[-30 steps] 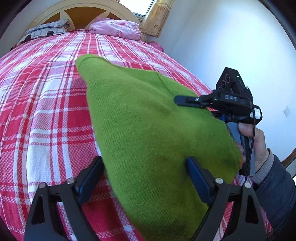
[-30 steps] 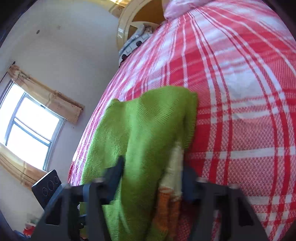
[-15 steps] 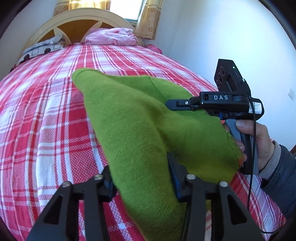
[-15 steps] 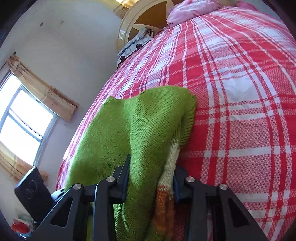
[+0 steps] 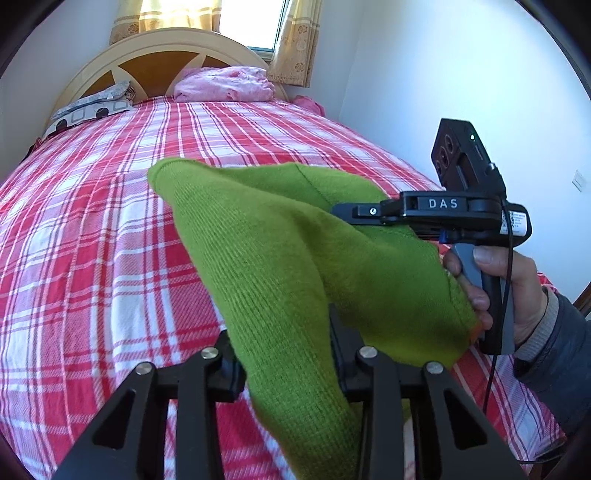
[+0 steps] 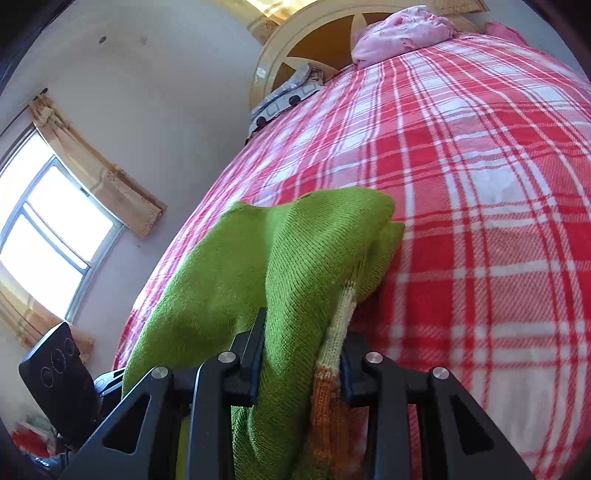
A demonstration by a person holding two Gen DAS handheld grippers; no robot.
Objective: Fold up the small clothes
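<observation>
Green knit sweater (image 5: 280, 258) hangs above the plaid bedspread (image 5: 92, 240); left gripper (image 5: 284, 354) and right gripper (image 6: 299, 354) each pinch its fabric.

Green knit garment (image 5: 280, 258) bunched, lifted above bed; cream-orange trim

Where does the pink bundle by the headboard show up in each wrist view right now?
Left wrist: pink bundle top centre, against the headboard.
Right wrist: pink bundle top right, beside the same headboard.
Shared landmark: the grey patterned pillow.
</observation>
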